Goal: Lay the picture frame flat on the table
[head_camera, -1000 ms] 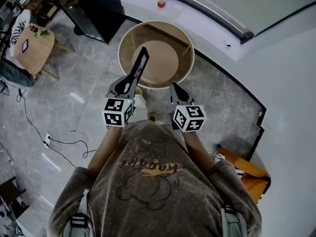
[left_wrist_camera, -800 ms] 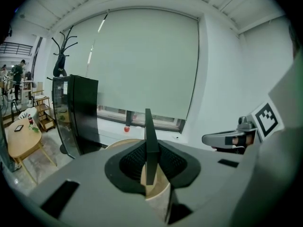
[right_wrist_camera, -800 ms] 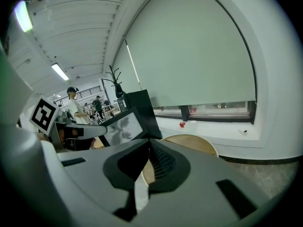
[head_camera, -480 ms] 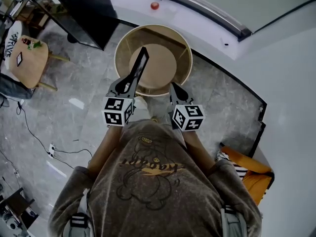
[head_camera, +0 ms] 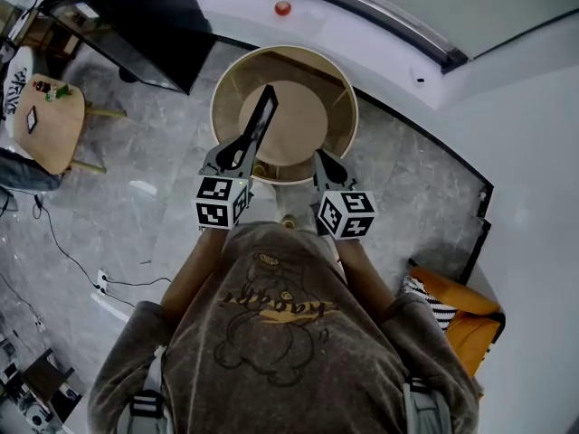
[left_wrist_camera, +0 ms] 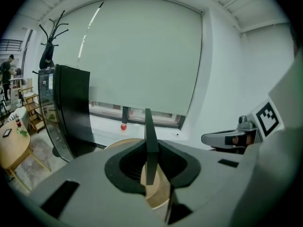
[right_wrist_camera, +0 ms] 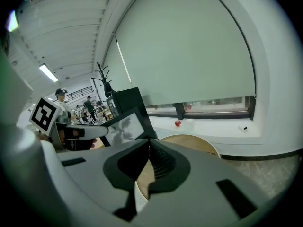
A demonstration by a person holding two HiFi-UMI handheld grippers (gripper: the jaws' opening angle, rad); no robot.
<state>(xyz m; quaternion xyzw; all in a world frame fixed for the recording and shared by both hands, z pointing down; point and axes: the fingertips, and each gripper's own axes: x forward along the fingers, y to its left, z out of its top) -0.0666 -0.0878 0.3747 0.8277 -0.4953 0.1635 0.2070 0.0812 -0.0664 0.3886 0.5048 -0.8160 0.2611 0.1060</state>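
While the left gripper point(head_camera: 235, 155) clamps the picture frame point(head_camera: 260, 116) on edge, pointing toward one o'clock over the table point(head_camera: 349, 107), the right gripper point(head_camera: 327, 164), at its three o'clock, is closed and empty.

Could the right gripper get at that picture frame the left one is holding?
Probably yes: the right gripper hangs beside the picture frame, with nothing between them above the round table, though its jaws look shut.

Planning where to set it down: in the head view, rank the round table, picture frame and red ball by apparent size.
Largest to smallest:
round table
picture frame, seen edge-on and nearer the camera, so only roughly placed
red ball
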